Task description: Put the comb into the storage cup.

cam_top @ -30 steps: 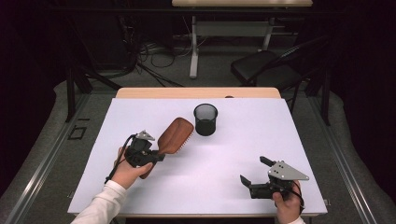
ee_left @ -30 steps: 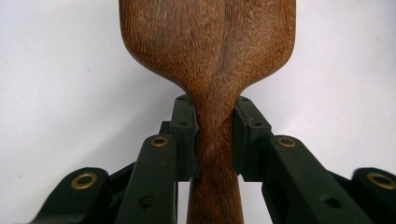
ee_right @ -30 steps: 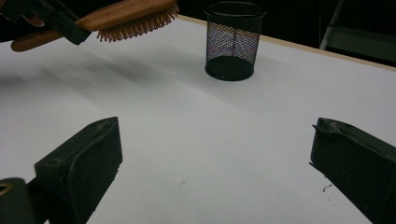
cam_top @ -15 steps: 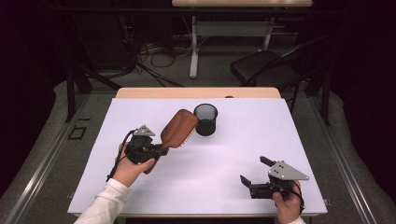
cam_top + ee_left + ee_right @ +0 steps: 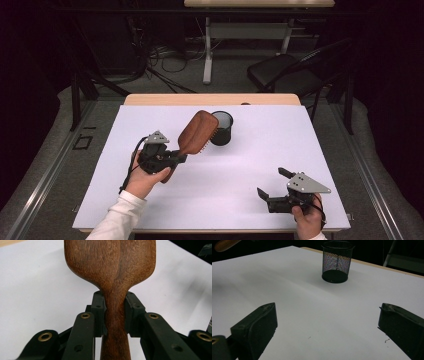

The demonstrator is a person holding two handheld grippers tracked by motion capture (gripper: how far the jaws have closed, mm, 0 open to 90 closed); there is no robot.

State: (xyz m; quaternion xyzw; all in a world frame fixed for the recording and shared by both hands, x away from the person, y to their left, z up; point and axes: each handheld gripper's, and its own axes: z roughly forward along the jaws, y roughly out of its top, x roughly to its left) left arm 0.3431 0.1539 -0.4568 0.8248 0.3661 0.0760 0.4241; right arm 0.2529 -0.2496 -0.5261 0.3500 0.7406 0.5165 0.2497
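A brown wooden hairbrush [image 5: 197,132] is lifted off the white table top [image 5: 250,155], its back facing up and its bristles down. My left gripper [image 5: 180,157] is shut on its handle. In the left gripper view the two black pads clamp the narrow neck of the hairbrush [image 5: 110,265] from both sides. The brush head hangs just left of a black mesh cup [image 5: 221,128], overlapping its rim in the high view. My right gripper [image 5: 270,181] rests near the front right of the table, jaws wide open and empty, pointing toward the mesh cup [image 5: 336,261].
A wooden strip [image 5: 210,99] borders the table's far edge. Beyond it, a dark chair [image 5: 285,72] and a table leg with cables stand on the floor. Bare white surface lies between the two grippers.
My left hand has risen with the hairbrush, and the brush head now sits higher and closer to the mesh cup. The right gripper has stayed where it was.
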